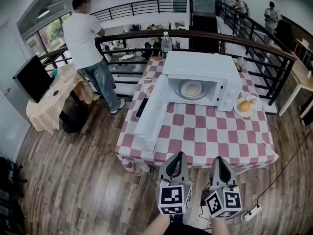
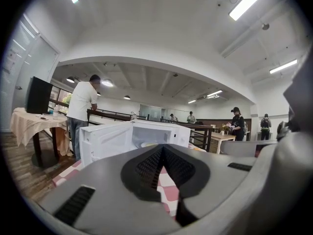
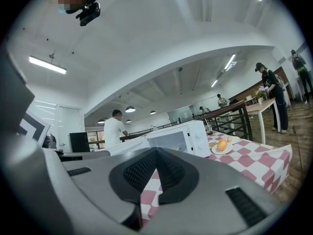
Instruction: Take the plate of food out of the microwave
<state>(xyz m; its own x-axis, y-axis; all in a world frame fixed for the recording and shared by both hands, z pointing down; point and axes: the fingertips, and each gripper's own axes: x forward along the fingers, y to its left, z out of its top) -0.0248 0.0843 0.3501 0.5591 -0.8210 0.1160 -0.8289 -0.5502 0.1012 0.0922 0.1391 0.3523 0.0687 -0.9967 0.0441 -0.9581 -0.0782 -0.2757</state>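
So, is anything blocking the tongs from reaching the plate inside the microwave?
Nothing visible. The microwave door hangs open to the left, the plate of food sits exposed, and only bare tablecloth lies before the left tongs and right tongs.

Cafeteria loft, checked tablecloth [image 1: 210, 131], black railing [image 1: 272, 75]

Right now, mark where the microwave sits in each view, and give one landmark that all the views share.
Head view: microwave upper centre, door open toward picture left.
Left gripper view: microwave just left of centre, slightly below the middle.
Right gripper view: microwave at centre, slightly below the middle.
Shared landmark: person in a white shirt, left of it in all three.
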